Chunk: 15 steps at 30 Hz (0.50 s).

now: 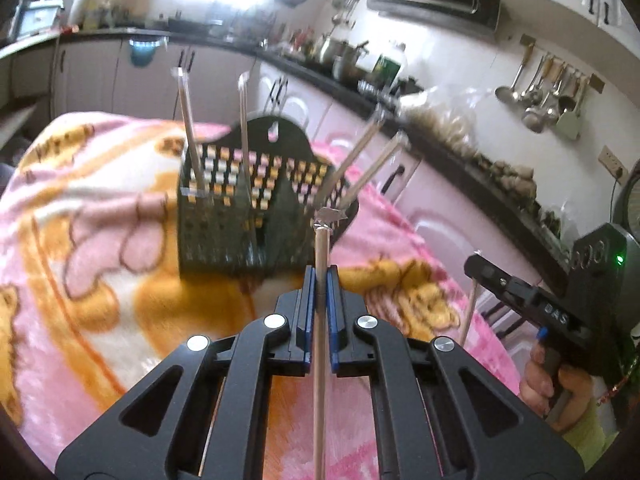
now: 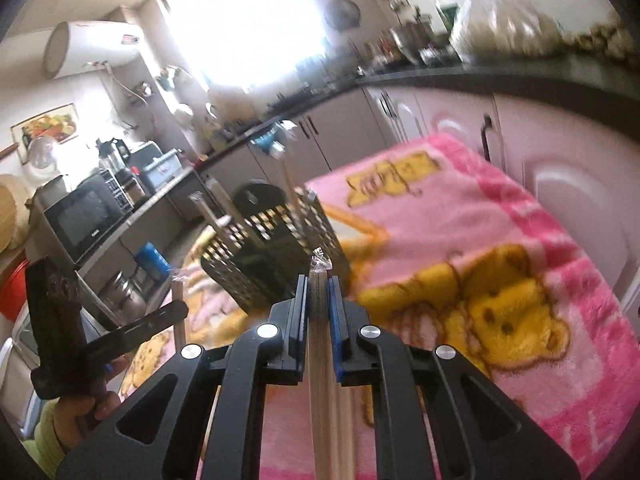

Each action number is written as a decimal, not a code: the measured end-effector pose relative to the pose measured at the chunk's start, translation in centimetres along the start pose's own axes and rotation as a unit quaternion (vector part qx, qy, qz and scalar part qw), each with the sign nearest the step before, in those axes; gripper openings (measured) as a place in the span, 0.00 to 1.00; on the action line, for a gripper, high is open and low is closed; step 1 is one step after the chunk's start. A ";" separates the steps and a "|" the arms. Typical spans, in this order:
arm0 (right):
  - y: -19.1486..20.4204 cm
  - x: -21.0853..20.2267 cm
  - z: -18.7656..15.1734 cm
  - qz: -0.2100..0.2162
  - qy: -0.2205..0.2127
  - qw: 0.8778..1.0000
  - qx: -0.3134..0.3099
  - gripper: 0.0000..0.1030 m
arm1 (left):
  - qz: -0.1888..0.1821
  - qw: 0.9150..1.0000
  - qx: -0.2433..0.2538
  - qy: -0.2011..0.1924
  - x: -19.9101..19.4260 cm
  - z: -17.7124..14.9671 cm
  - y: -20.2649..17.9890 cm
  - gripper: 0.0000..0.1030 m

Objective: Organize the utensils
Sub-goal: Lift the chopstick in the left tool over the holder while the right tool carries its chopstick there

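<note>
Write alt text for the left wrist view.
The left claw is shut on a wrapped chopstick pair, aimed at a black holder already holding four pairs. The holder stands on a pink blanket in a kitchen.

Home kitchen; hanging ladles (image 1: 540, 96), microwave (image 2: 86, 216), cabinets (image 2: 560, 168)

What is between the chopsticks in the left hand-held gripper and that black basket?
Nothing visible. The left hand-held gripper holds wrapped chopsticks upright, just short of the basket. Only bare pink blanket lies between. Four wrapped pairs already stand in the basket, leaning apart, with open space among them.
</note>
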State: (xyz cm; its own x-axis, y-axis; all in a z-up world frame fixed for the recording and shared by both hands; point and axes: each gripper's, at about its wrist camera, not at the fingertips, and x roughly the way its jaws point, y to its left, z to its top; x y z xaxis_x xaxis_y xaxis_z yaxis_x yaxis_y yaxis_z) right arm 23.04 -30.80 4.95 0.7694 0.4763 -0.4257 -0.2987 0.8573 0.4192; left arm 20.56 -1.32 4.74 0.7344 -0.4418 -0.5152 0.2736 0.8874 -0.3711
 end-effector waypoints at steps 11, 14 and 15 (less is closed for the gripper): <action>4.8 -2.7 2.6 -0.004 -0.094 0.994 -0.062 0.10 | 0.006 0.998 0.007 -0.067 -2.5 3.5 0.6 0.01; 5.4 -2.7 2.8 -0.002 -0.100 0.993 -0.065 0.10 | 0.005 0.997 0.012 -0.077 -2.9 4.3 0.7 0.01; 5.6 -2.7 2.9 -0.001 -0.100 0.993 -0.066 0.10 | 0.003 0.997 0.012 -0.080 -3.0 4.8 0.7 0.01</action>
State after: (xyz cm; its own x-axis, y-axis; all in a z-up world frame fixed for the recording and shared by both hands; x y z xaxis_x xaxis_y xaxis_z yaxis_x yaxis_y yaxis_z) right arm 20.95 -27.85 10.78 0.8630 0.4379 -0.2521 -0.3585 0.8822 0.3051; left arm 21.52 1.29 9.73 0.8251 -0.4118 -0.3867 0.2822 0.8935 -0.3493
